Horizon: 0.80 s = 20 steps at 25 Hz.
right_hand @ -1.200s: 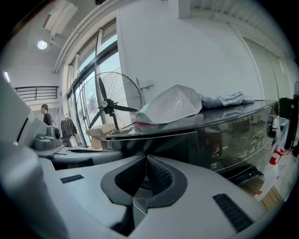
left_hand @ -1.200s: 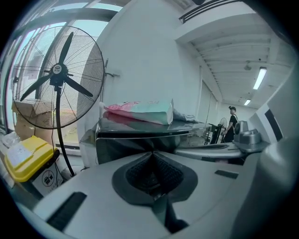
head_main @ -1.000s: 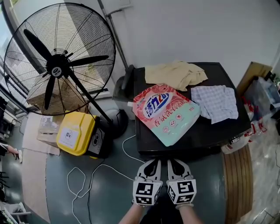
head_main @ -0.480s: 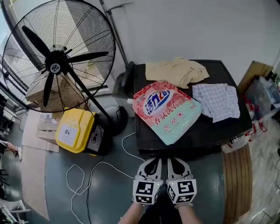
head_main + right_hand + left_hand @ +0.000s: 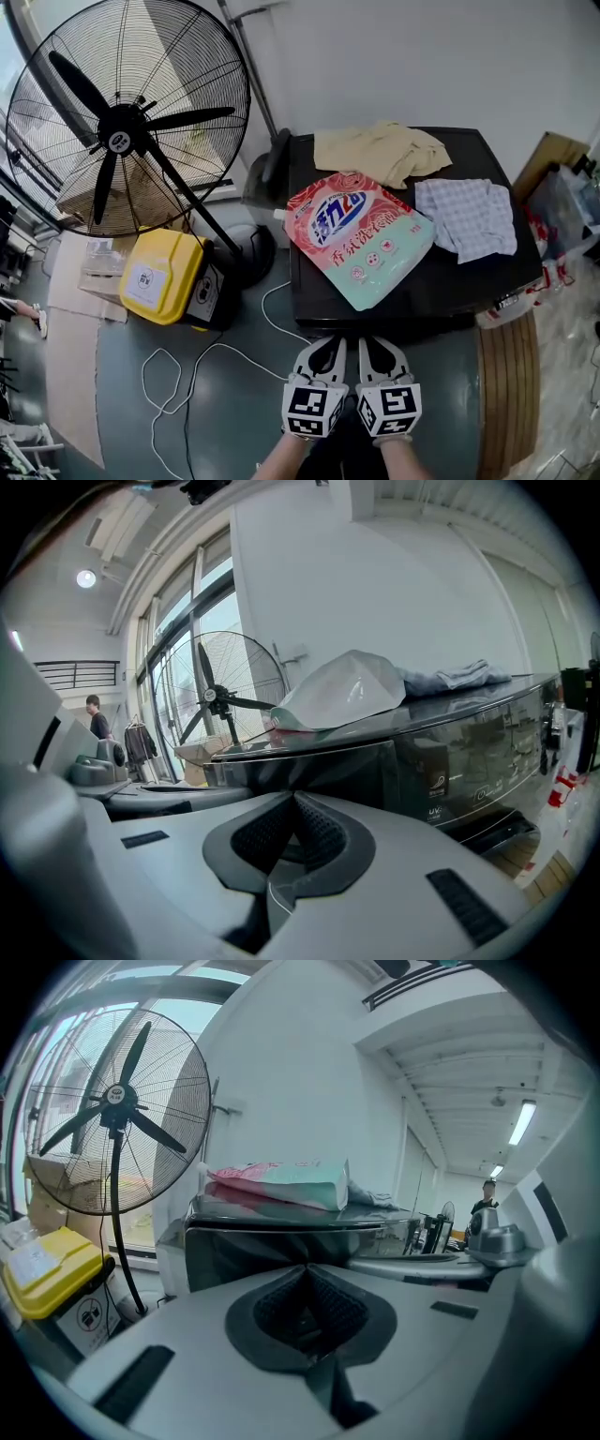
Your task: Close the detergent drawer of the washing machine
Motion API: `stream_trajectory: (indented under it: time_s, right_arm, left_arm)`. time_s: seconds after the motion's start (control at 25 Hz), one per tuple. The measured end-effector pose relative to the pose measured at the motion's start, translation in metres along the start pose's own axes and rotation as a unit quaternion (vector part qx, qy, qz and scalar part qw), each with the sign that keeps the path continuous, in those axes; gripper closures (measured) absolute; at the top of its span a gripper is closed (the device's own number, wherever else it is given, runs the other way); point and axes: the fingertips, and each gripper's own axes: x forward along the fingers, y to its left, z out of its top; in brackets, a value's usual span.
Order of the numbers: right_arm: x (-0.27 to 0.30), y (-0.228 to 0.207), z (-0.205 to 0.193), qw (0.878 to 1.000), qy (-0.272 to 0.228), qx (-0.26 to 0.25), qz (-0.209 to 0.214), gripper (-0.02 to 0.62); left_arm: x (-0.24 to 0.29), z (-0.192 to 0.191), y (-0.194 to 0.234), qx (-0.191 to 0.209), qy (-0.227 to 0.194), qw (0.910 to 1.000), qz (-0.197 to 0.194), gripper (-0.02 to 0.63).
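Black detergent drawer (image 5: 244,1251) seemingly juts near-side, straight ahead of left gripper (image 5: 323,354) and right gripper (image 5: 380,354), equally close, both pinched together, empty.

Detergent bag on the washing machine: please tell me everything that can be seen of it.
The detergent bag is a soft plastic pouch, pink-red with flowers at one end, mint green at the other, with a blue logo. It lies flat and diagonal on the dark top of the washing machine, near a beige cloth and a checked cloth.
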Motion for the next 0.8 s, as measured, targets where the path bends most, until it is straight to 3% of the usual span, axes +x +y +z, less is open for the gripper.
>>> stream_trajectory:
  time_s: [0.8]
  right_arm:
    - [0.014, -0.003, 0.004, 1.0, -0.002, -0.02, 0.015, 0.569]
  left_arm:
    - [0.013, 0.004, 0.007, -0.021, 0.0, 0.9998, 0.004, 0.591]
